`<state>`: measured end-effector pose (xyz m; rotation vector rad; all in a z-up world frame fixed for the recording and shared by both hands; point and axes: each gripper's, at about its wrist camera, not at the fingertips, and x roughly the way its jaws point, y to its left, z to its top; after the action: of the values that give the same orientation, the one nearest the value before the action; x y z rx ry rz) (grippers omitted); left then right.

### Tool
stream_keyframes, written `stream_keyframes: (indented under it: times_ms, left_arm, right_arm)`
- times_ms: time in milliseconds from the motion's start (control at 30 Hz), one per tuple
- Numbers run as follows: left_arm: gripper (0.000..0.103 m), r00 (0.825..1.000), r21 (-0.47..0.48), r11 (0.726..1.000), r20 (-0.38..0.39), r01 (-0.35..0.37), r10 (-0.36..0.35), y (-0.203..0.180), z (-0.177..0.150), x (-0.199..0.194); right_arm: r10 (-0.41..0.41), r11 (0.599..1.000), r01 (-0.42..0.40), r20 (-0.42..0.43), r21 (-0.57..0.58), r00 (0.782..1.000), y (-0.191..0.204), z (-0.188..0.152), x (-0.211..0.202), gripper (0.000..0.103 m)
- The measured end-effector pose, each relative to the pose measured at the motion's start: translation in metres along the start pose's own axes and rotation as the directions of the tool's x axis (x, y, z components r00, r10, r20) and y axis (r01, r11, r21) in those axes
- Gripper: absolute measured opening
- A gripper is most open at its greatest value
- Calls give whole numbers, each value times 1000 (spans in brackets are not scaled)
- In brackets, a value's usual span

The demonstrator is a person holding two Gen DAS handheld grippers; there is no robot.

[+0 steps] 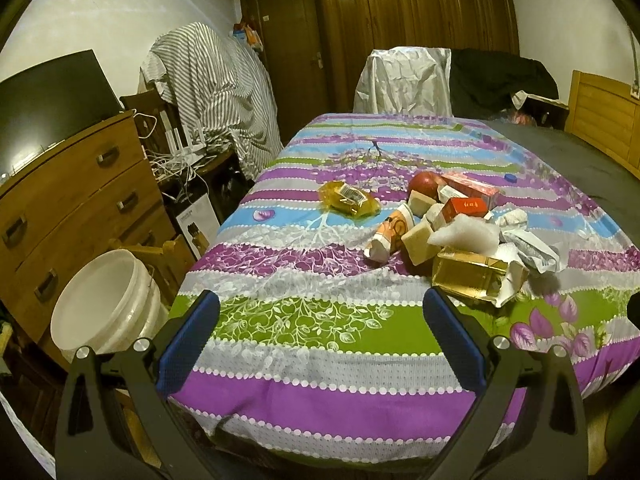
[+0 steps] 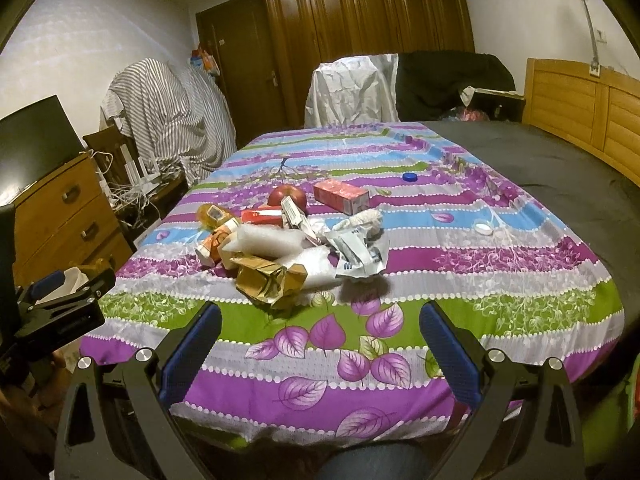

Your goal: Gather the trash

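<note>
A pile of trash lies on the striped floral bedsheet (image 1: 320, 360): a gold box (image 1: 472, 276), white foam (image 1: 464, 236), crumpled wrappers (image 1: 532, 248), red cartons (image 1: 466, 208), an orange paper cup (image 1: 390, 232), a yellow bag (image 1: 348, 200) and a red apple (image 1: 424, 182). The right wrist view shows the gold box (image 2: 268, 280), foam (image 2: 264, 240), wrappers (image 2: 356, 252), a red carton (image 2: 340, 196) and the apple (image 2: 286, 196). My left gripper (image 1: 320, 320) is open and empty, short of the pile. My right gripper (image 2: 320, 324) is open and empty, near the gold box.
A white bucket (image 1: 100, 304) stands on the floor left of the bed by a wooden dresser (image 1: 76, 200). A blue cap (image 2: 409, 177) and a white lid (image 2: 483, 227) lie on the sheet. A grey blanket (image 2: 560, 168) and a wooden headboard (image 2: 580, 100) are at right.
</note>
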<state>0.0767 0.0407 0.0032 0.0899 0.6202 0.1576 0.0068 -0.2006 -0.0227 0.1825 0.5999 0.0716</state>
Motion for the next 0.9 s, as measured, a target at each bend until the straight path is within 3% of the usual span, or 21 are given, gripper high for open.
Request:
stream_keyframes:
  times_ms: [733, 900]
  left_arm:
    - [98, 999, 10, 1000, -42, -4, 4, -4, -7, 17]
    - [98, 997, 1, 1000, -78, 27, -26, -7, -9, 27]
  right_arm:
    - [-11, 1000, 12, -53, 29, 999, -9, -9, 24, 99]
    - [-19, 999, 20, -48, 32, 999, -13, -10, 26, 99]
